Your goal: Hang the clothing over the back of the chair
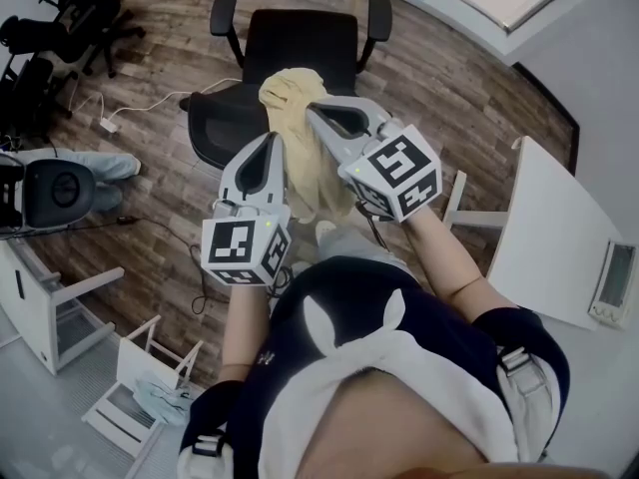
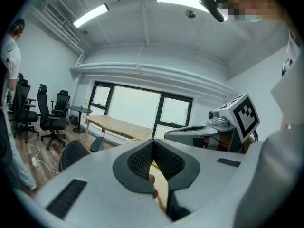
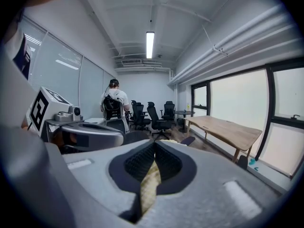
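Note:
A pale yellow garment (image 1: 300,148) hangs bunched between my two grippers, above the mesh back (image 1: 228,123) of a black office chair (image 1: 302,48). In the head view my left gripper (image 1: 272,140) is shut on the cloth's left side. My right gripper (image 1: 312,114) is shut on its upper right part. The left gripper view shows the left gripper (image 2: 153,141) with jaws closed and yellow cloth (image 2: 160,186) pinched between them. The right gripper (image 3: 155,144) likewise has yellow cloth (image 3: 149,184) between its closed jaws. The garment's lower part is hidden behind the grippers.
A white table (image 1: 549,238) with a small device (image 1: 611,282) stands at the right. White shelf units (image 1: 55,312) stand at lower left. More office chairs (image 1: 55,28) and floor cables (image 1: 130,108) are at upper left. A person (image 3: 113,103) stands farther down the room beside a wooden table (image 3: 223,127).

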The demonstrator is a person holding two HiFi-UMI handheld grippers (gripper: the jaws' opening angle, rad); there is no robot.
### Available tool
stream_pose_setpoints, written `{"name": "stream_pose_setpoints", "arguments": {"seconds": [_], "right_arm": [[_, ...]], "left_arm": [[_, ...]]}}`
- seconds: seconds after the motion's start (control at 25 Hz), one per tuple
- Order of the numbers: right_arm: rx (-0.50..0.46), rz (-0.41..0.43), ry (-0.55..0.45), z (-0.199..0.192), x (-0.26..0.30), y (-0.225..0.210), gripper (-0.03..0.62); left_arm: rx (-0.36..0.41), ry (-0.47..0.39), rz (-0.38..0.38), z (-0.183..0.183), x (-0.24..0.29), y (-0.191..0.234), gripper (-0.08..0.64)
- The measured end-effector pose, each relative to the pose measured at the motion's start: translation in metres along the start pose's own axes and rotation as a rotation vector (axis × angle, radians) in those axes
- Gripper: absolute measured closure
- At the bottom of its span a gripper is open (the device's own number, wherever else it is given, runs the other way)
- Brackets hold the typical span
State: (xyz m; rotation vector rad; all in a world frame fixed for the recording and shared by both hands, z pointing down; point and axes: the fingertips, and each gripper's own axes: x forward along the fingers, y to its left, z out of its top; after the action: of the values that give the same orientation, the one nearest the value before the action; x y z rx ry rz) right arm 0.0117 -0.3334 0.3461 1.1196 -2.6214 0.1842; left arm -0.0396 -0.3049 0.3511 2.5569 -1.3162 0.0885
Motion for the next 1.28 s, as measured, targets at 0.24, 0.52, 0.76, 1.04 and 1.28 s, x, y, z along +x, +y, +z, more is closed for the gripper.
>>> {"name": "stream_pose_setpoints", "arguments": {"seconds": [0.24,0.52,0.76,1.04,1.28], "right_arm": [[0.024,-0.016,-0.053,0.002,-0.018,0.022,0.592],[0.015,-0.011,-0.068,-0.001,-0.038,0.054,0.594],[0.015,-0.015,-0.065,-0.007,-0.054,0.072,0.594],[0.015,-0.036,-0.060,-0.013,-0.072,0.088,0.594],[0.014,-0.054,-0.051,-0.020,-0.084,0.095,0.594]], "left_arm": [[0.007,-0.008,-0.019,0.000,-0.017,-0.012,0.555],[0.014,-0.014,-0.042,-0.003,-0.041,-0.028,0.554],[0.020,-0.009,-0.064,-0.010,-0.056,-0.042,0.554],[0.028,0.002,-0.096,-0.017,-0.071,-0.060,0.554],[0.032,0.014,-0.112,-0.024,-0.081,-0.071,0.555]]}}
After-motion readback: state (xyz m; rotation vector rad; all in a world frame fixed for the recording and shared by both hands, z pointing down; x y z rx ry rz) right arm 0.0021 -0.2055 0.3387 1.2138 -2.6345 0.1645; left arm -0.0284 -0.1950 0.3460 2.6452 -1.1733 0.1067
